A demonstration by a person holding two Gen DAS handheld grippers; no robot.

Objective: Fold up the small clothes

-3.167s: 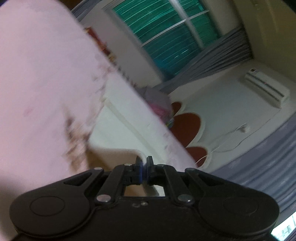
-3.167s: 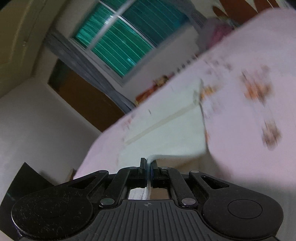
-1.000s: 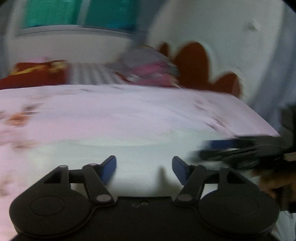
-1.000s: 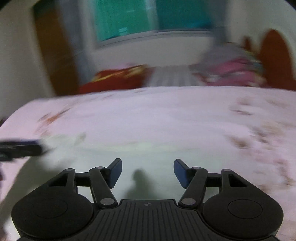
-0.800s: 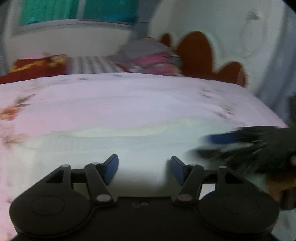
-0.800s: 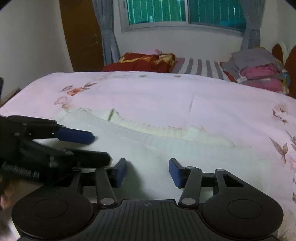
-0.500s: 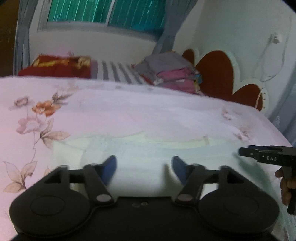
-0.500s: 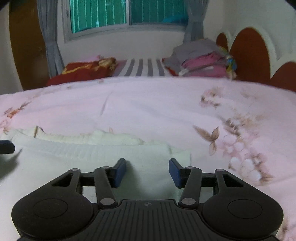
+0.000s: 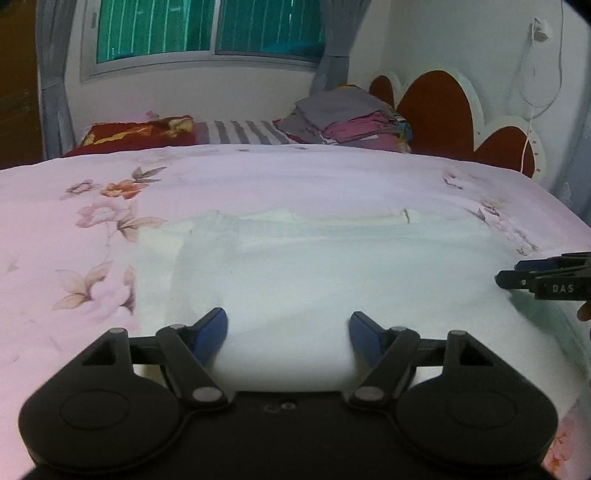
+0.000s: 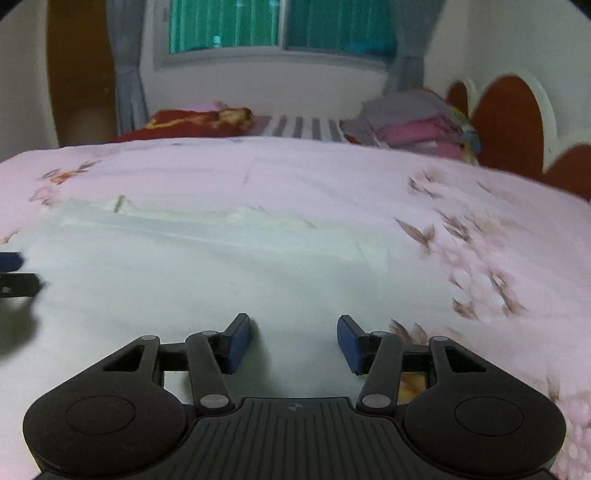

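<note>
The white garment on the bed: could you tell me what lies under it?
The white garment lies flat on the pink floral bedspread, which shows around it. Anything else beneath is covered.

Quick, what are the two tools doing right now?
Left tool: open, holding nothing, over the white garment.
Right tool: open, holding nothing.

left wrist: low over bed [image 9: 258, 177], facing window [image 9: 207, 29] | right wrist: same facing, close | shared: white garment [image 9: 332, 266], frame centre; headboard [image 10: 509, 122], upper right
</note>
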